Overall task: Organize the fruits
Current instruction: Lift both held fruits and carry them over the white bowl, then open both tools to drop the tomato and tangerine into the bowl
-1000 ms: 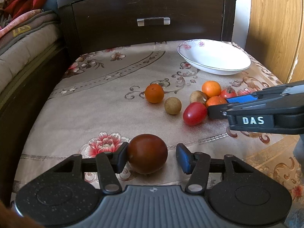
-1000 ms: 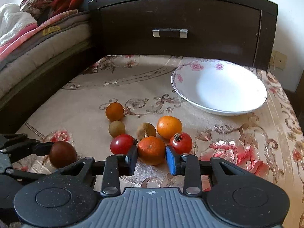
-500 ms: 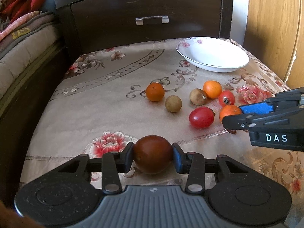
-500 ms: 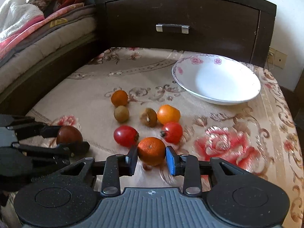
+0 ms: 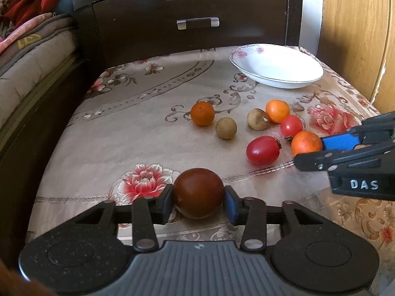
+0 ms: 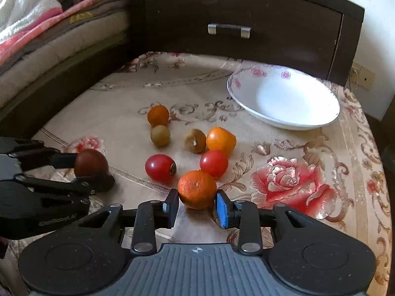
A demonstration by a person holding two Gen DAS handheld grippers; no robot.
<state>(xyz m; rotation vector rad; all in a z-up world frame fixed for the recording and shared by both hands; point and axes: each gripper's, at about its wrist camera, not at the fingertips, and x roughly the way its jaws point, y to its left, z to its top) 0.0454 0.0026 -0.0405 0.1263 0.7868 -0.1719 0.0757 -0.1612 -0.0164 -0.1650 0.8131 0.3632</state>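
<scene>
In the left wrist view my left gripper point(image 5: 198, 203) is shut on a dark brown-red round fruit point(image 5: 198, 192) near the table's front edge. In the right wrist view my right gripper point(image 6: 197, 206) is shut on an orange mandarin point(image 6: 197, 189), just in front of the fruit pile. Loose on the cloth lie two red tomatoes point(image 6: 160, 168) point(image 6: 213, 164), two more oranges point(image 6: 221, 140) point(image 6: 158, 115) and two small brown fruits point(image 6: 160, 135) point(image 6: 195, 140). An empty white floral bowl point(image 6: 284, 93) stands at the back right. The right gripper point(image 5: 321, 148) also shows at the left view's right edge.
A dark wooden drawer unit point(image 5: 197, 22) stands against the table's far edge. A bed with piled blankets point(image 6: 37, 32) runs along the left side. A wooden cabinet point(image 5: 358, 37) stands at the right. A floral cloth point(image 5: 138, 113) covers the table.
My left gripper went from open around the dark fruit to shut on it. My right gripper drew the mandarin back from the pile, and both views now sit a little higher.
</scene>
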